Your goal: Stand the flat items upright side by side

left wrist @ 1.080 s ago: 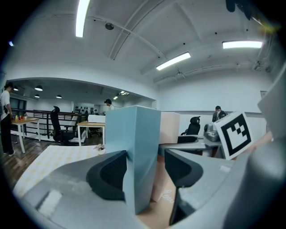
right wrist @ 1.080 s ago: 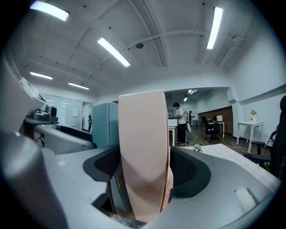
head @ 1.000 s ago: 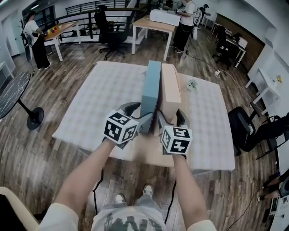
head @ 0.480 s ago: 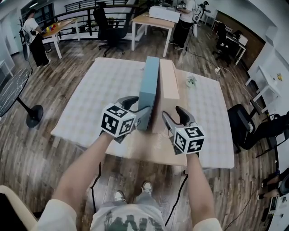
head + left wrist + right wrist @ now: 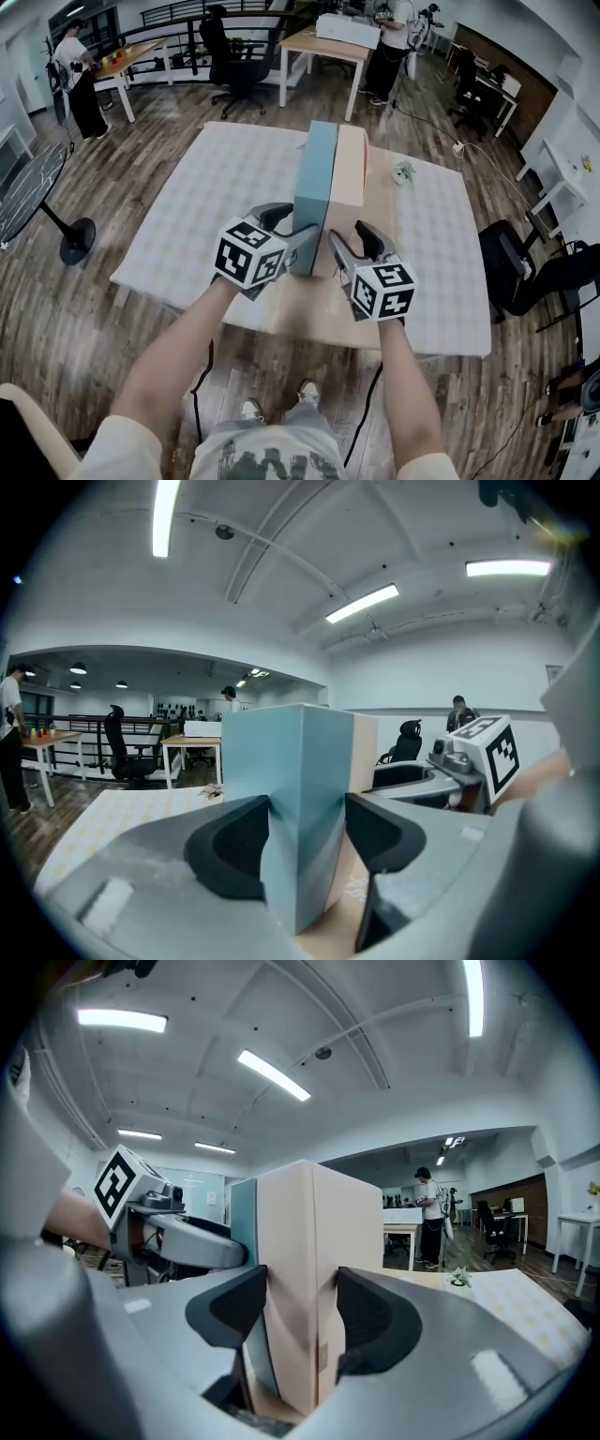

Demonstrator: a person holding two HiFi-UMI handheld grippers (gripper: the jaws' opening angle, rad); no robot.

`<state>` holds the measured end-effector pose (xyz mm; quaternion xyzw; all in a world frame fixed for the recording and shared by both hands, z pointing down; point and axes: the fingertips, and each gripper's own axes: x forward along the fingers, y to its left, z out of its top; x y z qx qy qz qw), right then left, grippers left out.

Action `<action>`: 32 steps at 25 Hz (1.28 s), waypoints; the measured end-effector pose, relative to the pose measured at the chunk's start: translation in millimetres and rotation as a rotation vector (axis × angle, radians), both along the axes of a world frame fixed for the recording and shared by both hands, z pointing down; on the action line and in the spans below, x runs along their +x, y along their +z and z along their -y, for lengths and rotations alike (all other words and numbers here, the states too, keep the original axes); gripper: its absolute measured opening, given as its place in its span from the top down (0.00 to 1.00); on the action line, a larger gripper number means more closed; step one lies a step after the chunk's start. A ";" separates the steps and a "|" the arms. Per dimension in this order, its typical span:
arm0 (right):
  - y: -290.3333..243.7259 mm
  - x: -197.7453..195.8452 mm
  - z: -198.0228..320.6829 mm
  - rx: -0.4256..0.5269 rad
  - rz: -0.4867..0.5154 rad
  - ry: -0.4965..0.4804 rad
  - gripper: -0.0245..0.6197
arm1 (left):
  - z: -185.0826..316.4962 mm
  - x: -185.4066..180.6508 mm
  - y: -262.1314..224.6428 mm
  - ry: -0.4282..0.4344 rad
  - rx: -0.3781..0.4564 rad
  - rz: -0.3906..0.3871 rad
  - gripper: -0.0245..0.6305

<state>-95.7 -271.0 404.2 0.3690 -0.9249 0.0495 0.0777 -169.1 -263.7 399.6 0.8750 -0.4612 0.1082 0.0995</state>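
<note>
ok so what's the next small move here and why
Probably press the pink box gently against the blue box to square them. Both already stand upright, touching; the left gripper clamps the blue one, and the jaws of the right gripper have just been closing with the pink box between them.

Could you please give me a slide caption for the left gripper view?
Left hand-held gripper clamped on the upright blue box, with the beige box standing upright close beside it.

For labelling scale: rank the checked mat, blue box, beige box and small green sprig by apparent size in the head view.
1. checked mat
2. blue box and beige box: look alike, not ranked
3. small green sprig
</note>
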 end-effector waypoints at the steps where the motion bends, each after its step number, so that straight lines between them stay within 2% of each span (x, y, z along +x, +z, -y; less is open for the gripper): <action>1: -0.2 0.7 -0.4 -0.004 -0.002 0.006 0.59 | -0.8 0.2 -0.2 -0.001 -0.002 -0.001 0.56; 7: -7.0 13.8 -13.0 -0.052 0.012 0.121 0.62 | -15.8 -10.6 -7.9 -0.045 -0.021 -0.011 0.56; 12: -19.1 33.9 -34.6 -0.085 -0.014 0.251 0.75 | -38.0 -41.6 -13.4 -0.121 -0.041 0.006 0.70; 16: -32.9 40.1 -60.9 -0.072 -0.024 0.295 0.80 | -60.9 -65.6 -12.7 -0.162 -0.048 0.010 0.80; 21: -47.0 38.9 -92.5 -0.044 -0.032 0.325 0.89 | -88.3 -80.2 -19.1 -0.159 -0.017 0.013 0.88; 24: -54.2 40.6 -107.8 -0.033 -0.019 0.351 0.96 | -100.3 -88.9 -24.2 -0.140 0.002 0.045 0.95; 32: -59.9 45.2 -122.0 -0.017 -0.016 0.377 0.96 | -112.3 -93.2 -42.5 -0.118 0.034 0.035 0.96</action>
